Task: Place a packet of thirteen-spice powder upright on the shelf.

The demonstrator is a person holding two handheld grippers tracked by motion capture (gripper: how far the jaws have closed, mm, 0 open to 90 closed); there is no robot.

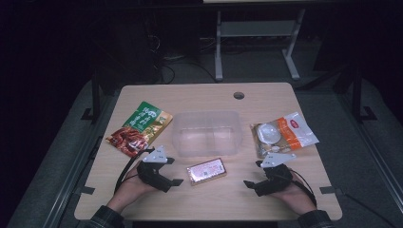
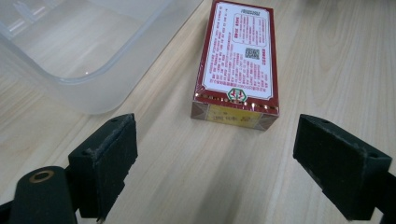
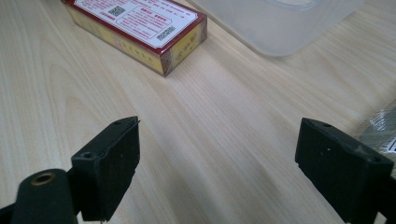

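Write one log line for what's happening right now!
left gripper: open, facing red box | right gripper: open, empty | clear tub: empty | box: flat on table

**A test bench in a dim lab**

We take this for a lab or workroom. The light wooden table has a cable hole at its far edge and stands on grey carpet. Beyond it, in the dark, we see the metal legs of another desk and loose cables on the floor.
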